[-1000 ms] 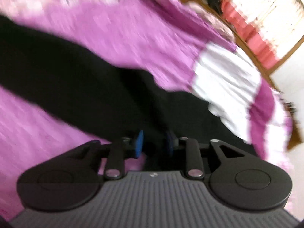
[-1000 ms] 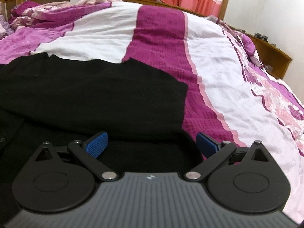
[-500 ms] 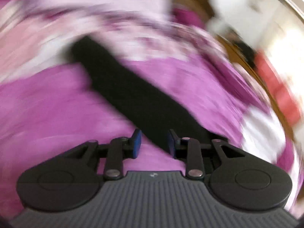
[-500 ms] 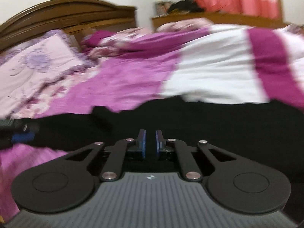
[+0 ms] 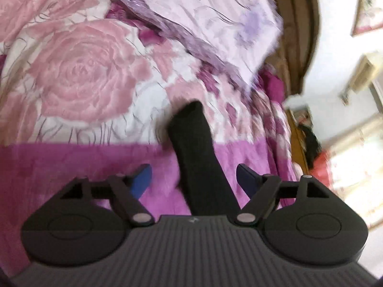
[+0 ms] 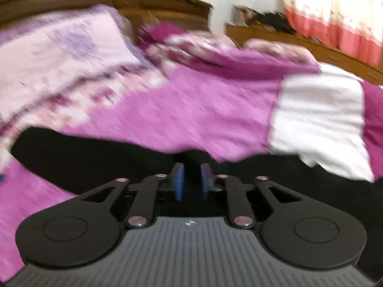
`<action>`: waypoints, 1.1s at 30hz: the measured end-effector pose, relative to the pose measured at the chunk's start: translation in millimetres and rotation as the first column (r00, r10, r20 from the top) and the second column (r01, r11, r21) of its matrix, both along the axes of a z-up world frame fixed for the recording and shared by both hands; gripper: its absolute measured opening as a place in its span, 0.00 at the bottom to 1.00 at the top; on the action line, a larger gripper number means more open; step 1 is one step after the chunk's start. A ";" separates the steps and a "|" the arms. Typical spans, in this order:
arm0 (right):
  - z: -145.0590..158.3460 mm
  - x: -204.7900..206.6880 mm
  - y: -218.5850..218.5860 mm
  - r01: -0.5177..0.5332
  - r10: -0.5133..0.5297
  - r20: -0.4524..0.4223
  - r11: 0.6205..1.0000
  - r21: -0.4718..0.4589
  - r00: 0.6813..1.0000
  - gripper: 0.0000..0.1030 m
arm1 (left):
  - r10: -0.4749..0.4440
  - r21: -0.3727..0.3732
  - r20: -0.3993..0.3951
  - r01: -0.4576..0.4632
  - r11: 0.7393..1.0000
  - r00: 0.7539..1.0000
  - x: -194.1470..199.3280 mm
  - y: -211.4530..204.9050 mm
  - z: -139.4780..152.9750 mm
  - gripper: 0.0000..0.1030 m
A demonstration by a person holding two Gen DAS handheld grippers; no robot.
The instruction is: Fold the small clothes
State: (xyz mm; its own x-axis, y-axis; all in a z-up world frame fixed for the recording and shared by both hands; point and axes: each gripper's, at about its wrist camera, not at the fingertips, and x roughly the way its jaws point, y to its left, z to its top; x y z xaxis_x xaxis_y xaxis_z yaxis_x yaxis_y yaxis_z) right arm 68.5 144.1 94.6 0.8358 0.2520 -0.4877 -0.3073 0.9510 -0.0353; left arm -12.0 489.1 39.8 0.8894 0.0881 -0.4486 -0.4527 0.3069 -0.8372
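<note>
A black garment lies on the bed. In the left wrist view its long sleeve (image 5: 194, 153) runs away from me between the fingers of my left gripper (image 5: 194, 179), which is open and hovers over it. In the right wrist view the black garment (image 6: 95, 157) spreads across the frame, with the sleeve stretching left. My right gripper (image 6: 190, 181) is shut on a fold of the black cloth, its blue pads (image 6: 178, 181) pressed close with fabric between them.
The bedspread is magenta (image 6: 191, 110) and white (image 6: 318, 114), with a pink rose print (image 5: 81, 71) near the head. A lilac pillow (image 5: 215, 21) lies against the brown wooden headboard (image 6: 119, 0). A wooden cabinet (image 6: 311, 45) and curtains stand beyond the bed.
My left gripper has opened and let go of the black cloth, swinging toward the sleeve end. My right gripper closed on the garment and stays shut, moving left.
</note>
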 end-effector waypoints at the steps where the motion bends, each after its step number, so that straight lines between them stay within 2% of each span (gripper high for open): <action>1: 6.8 1.0 10.9 -0.016 0.016 -0.001 1.000 0.020 1.000 0.58 | 0.018 -0.001 -0.006 -0.018 1.000 1.000 7.2 5.5 -2.4 0.77; 2: 12.9 3.0 22.3 -0.025 0.026 -0.014 0.998 0.050 1.000 0.71 | 0.028 0.002 -0.028 -0.028 1.000 0.999 18.2 10.2 -6.0 0.76; 3: 17.5 7.1 33.9 -0.037 0.040 -0.037 0.995 0.090 0.998 0.72 | 0.027 0.003 -0.061 -0.027 1.000 0.998 27.5 16.3 -10.9 0.76; 4: 21.3 11.4 45.1 -0.058 0.066 -0.063 0.990 0.128 0.996 0.73 | 0.015 0.017 -0.056 -0.014 1.000 0.998 32.2 23.2 -15.8 0.74; 6: 25.3 17.3 65.9 -0.083 0.099 -0.096 0.984 0.160 0.990 0.74 | 0.004 0.071 0.000 -0.004 0.997 1.000 34.8 33.7 -20.0 0.20; 7: 26.6 17.6 73.5 -0.084 0.100 -0.101 0.984 0.157 0.990 0.75 | -0.010 0.067 0.005 0.009 0.998 1.000 37.3 39.1 -24.4 0.10; 10: 29.8 12.2 85.4 -0.078 0.091 -0.098 0.987 0.138 0.991 0.76 | -0.007 0.009 0.042 0.006 1.000 0.999 40.1 46.5 -28.4 0.09; 11: 30.5 9.3 84.2 -0.070 0.084 -0.101 0.988 0.139 0.991 0.76 | -0.018 0.000 0.097 0.019 1.000 0.995 38.3 42.8 -22.1 0.09; 12: 31.0 6.1 79.3 -0.063 0.078 -0.104 0.988 0.142 0.991 0.76 | -0.049 0.018 0.156 0.047 0.999 0.987 35.7 36.3 -13.7 0.09; 15: 32.6 3.5 49.2 -0.002 0.018 -0.098 0.987 0.161 0.995 0.77 | -0.183 0.172 0.268 0.140 0.975 0.946 37.2 6.1 19.5 0.09; 18: 30.6 -2.4 2.3 0.077 -0.058 -0.108 0.980 0.184 0.992 0.78 | -0.316 0.292 0.320 0.225 0.930 0.893 39.7 -29.7 44.1 0.09; 20: 22.5 -6.2 -29.2 0.085 -0.061 -0.135 0.980 0.180 0.989 0.79 | -0.401 0.365 0.322 0.278 0.888 0.858 45.8 -58.0 57.5 0.09; 22: 11.1 -10.9 -60.1 0.123 -0.105 -0.145 0.985 0.124 0.984 0.79 | -0.456 0.413 0.299 0.317 0.854 0.838 52.9 -89.0 66.0 0.09; 24: -1.5 -15.4 -88.4 0.175 -0.170 -0.107 0.984 0.038 0.980 0.79 | -0.515 0.418 0.269 0.383 0.824 0.814 67.6 -129.0 68.3 0.09; 25: -7.8 -17.6 -98.7 0.185 -0.184 -0.074 0.983 -0.004 0.980 0.79 | -0.551 0.413 0.249 0.427 0.804 0.797 73.9 -148.4 64.8 0.09; 27: -25.4 -19.2 -113.6 0.221 -0.224 -0.006 0.966 -0.136 0.975 0.77 | -0.618 0.437 0.176 0.502 0.746 0.766 86.9 -192.5 61.5 0.10; 29: -40.7 -21.0 -125.3 0.279 -0.274 0.056 0.932 -0.231 0.960 0.77 | -0.683 0.471 0.113 0.567 0.676 0.721 94.8 -233.1 59.4 0.10; 31: -53.2 -23.4 -141.0 0.304 -0.296 0.068 0.924 -0.234 0.953 0.77 | -0.719 0.481 0.054 0.613 0.627 0.693 99.3 -261.0 56.1 0.10; 33: -71.4 -23.6 -157.1 0.334 -0.330 0.052 0.924 -0.184 0.942 0.77 | -0.733 0.470 -0.020 0.653 0.593 0.680 105.3 -283.2 46.2 0.10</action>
State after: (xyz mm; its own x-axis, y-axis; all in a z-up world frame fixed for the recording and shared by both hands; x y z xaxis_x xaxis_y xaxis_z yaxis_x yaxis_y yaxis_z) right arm 45.0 -13.0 23.2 0.8659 -0.1362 -0.4814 0.0276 0.9737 -0.2259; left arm 93.4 205.9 86.0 0.8116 -0.4505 -0.3720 0.1715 0.7924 -0.5854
